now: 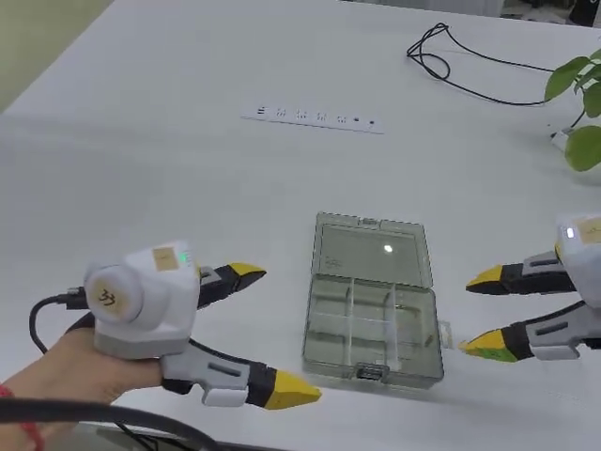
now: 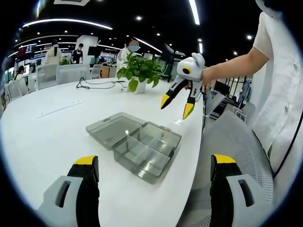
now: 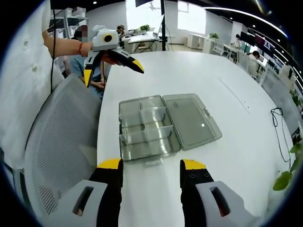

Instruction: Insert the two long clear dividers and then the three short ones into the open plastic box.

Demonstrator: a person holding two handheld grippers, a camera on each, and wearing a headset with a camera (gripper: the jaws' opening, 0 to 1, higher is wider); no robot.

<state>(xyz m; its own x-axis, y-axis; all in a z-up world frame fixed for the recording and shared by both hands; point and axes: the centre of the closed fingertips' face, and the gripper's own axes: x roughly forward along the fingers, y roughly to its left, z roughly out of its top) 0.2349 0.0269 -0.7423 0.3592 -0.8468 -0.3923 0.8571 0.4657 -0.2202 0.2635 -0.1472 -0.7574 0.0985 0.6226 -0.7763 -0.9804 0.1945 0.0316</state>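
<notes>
Nearest me, the left gripper, grey with yellow-tipped fingers, sits in the person's hand with its fingers spread wide and nothing between them. The right gripper is spread too, and empty. I'd guess both are held open, ready for the next piece.

Between the two sets of fingertips lies the translucent grey plastic box, flat on the white table and apart from both, so either hand can reach in from its side. Clear dividers already cross its tray, though I cannot count them. A small clear piece lies just beside the box, close to the right gripper's lower fingertip. Whether it is a spare divider I cannot tell.

Beyond the fingers the hinged lid lies folded back flat, out of the way. Farther off are a white power strip, a looped black cable and a leafy green plant.
</notes>
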